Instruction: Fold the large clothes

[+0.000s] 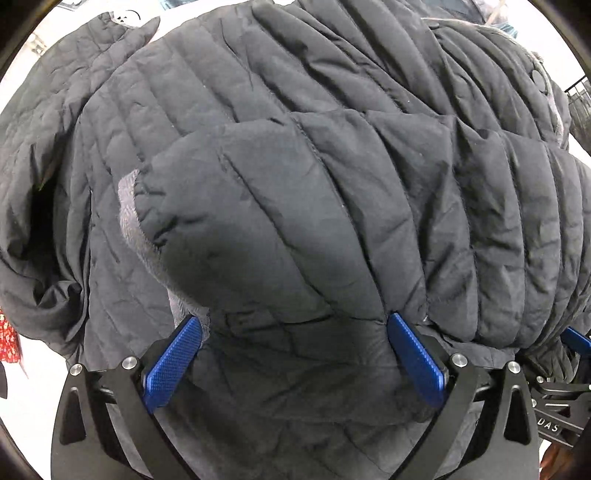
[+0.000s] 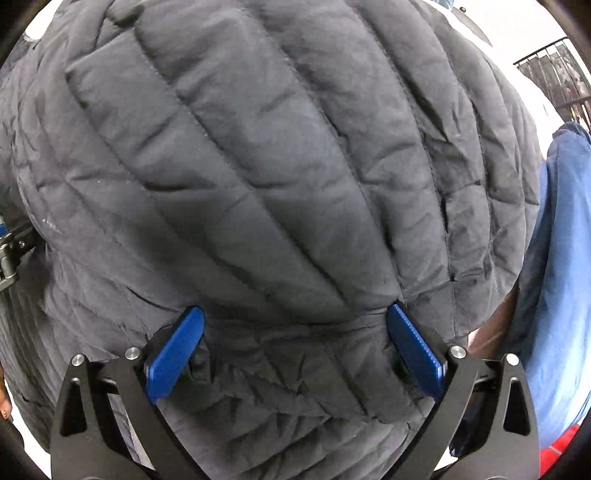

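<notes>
A dark quilted puffer jacket (image 1: 295, 166) fills nearly the whole of both wrist views, lying bunched on a white table (image 1: 173, 27) that shows only in slivers at the edges. In the left wrist view one padded sleeve (image 1: 258, 221) is folded across the body of the jacket, its grey knit cuff (image 1: 129, 210) showing at the left end.

The left gripper (image 1: 293, 332) points down onto the jacket with its blue fingers (image 1: 173, 365) spread wide apart; the padded fabric bulges up between them, but the pads do not pinch it. At the far right of that view a bit of the other gripper's black frame shows.

The right gripper (image 2: 295, 325) is likewise down over the jacket (image 2: 277, 166), its blue fingers (image 2: 173, 354) wide apart with a puffy fold rising between them. The fabric seems to brush the inner faces of the pads, though the fisheye bulge makes that hard to judge.

A blue cloth (image 2: 561, 258) lies just beside the jacket on the right, and a black wire rack (image 2: 561, 74) stands beyond it. A red patterned cloth (image 1: 9, 343) peeks in at the left edge.
</notes>
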A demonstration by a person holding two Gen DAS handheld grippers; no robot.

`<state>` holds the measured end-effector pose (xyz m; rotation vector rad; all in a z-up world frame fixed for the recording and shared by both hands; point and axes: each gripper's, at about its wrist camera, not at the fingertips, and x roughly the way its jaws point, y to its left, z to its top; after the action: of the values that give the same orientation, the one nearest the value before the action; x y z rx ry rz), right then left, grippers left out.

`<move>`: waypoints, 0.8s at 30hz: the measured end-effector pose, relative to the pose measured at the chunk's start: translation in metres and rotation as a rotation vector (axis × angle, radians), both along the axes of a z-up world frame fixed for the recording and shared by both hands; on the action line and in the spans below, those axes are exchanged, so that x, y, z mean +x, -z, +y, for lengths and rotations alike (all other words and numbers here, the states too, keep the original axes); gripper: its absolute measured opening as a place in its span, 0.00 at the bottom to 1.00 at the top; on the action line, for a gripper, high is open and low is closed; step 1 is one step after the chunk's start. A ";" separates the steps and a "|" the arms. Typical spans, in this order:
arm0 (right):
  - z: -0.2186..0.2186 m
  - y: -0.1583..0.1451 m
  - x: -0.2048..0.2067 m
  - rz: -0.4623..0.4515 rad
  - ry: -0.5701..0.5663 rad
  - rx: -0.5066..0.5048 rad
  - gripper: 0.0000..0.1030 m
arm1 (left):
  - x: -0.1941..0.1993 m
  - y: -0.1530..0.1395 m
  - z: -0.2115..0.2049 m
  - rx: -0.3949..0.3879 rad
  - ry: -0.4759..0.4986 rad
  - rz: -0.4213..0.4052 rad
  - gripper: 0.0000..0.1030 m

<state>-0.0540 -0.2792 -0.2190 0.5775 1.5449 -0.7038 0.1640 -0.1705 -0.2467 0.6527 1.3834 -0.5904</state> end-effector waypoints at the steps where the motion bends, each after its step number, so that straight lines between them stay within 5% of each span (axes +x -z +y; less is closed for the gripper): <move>1: -0.002 0.000 0.001 -0.002 0.001 0.003 0.95 | 0.004 0.002 -0.004 0.000 -0.001 -0.004 0.96; 12: 0.004 -0.011 -0.030 -0.061 -0.008 -0.023 0.95 | -0.019 -0.002 0.006 -0.037 0.008 -0.033 0.96; 24: 0.052 -0.071 -0.070 -0.173 0.007 -0.029 0.95 | -0.057 -0.063 0.078 -0.118 -0.112 -0.150 0.94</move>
<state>-0.1236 -0.2269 -0.1475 0.6066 1.3707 -0.6627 0.1075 -0.0925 -0.1836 0.5111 1.2271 -0.5188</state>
